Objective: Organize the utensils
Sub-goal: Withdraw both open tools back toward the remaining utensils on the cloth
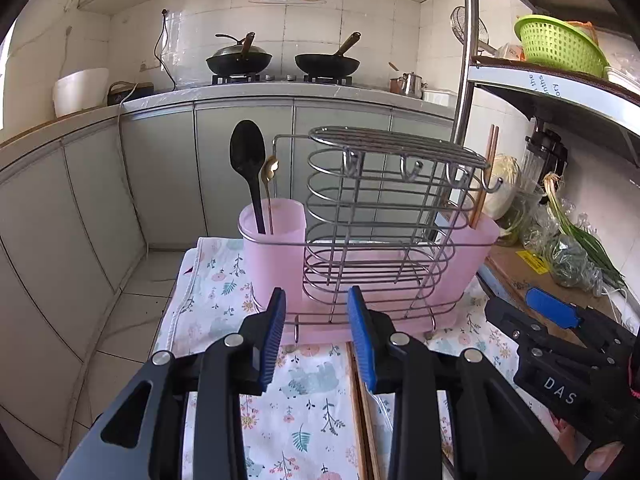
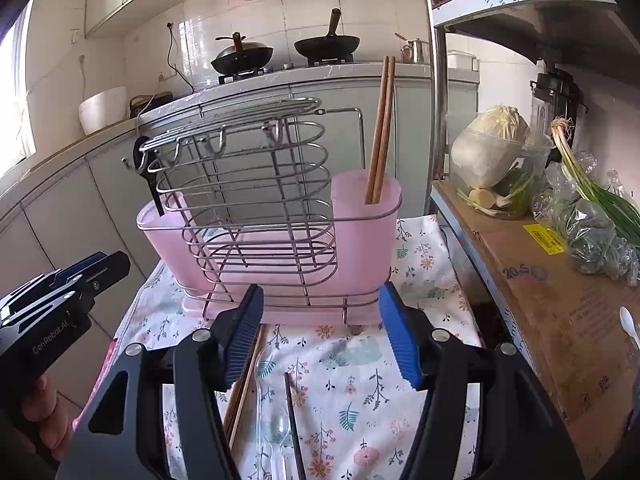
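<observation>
Both the left gripper (image 1: pixel 317 334) and right gripper (image 2: pixel 321 330) gape, holding nothing. Brown wooden chopsticks (image 2: pixel 380 132) stand near-upright, tips down, in the pink plastic wire-framed utensil holder's (image 2: pixel 360 248) right cup.

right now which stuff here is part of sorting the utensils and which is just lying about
Job:
pink utensil rack
upright chopsticks
black spoon
gold spoon
loose chopsticks
clear spoon

Lying about:
woks
green basket
cabbage
green onions
cardboard box
</observation>
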Available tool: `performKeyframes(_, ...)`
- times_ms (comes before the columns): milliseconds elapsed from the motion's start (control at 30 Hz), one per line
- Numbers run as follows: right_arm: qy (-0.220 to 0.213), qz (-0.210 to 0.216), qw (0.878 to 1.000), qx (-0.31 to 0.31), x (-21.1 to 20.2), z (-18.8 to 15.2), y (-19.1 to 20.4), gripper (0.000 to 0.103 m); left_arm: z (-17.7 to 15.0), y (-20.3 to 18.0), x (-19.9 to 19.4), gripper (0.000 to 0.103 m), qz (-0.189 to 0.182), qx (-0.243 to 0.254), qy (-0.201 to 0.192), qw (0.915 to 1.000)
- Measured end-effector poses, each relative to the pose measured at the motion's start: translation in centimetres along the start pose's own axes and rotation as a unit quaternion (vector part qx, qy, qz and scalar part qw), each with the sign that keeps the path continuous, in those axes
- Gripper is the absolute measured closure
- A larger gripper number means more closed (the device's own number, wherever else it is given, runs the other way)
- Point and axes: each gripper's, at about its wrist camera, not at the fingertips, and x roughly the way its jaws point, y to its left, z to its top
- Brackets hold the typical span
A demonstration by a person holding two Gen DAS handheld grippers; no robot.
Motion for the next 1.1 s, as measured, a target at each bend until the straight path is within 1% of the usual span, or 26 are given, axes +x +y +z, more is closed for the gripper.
performKeyframes(233,0.020,-0.003,1.000,0.001,-0.5,-2.3,0.9,0.042,-2.5,0.0,-0.6,0.072,0.005,-0.006,0.023,0.9997)
performKeyframes(400,0.036,-0.009,0.999,0.006,-0.5,-3.7,1.0,0.042,-3.8,0.0,-0.6,0.072,0.013,-0.009,0.040,0.9991)
performKeyframes(533,0.047,-0.005,0.999,0.016,-0.7,-4.6,1.1,0.042,-4.6,0.0,-0.9,0.072,0.018,-0.013,0.048,0.9986)
performKeyframes(900,0.058,-0.001,0.998,0.022,-1.6,-6.8,1.5,0.042,-6.9,-0.2,-2.2,0.072,0.040,-0.008,0.064,0.9971)
performKeyframes(1100,0.053,-0.001,0.998,0.020,-2.2,-6.9,1.8,0.042,-7.5,-0.6,-2.7,0.072,0.046,-0.001,0.067,0.9967)
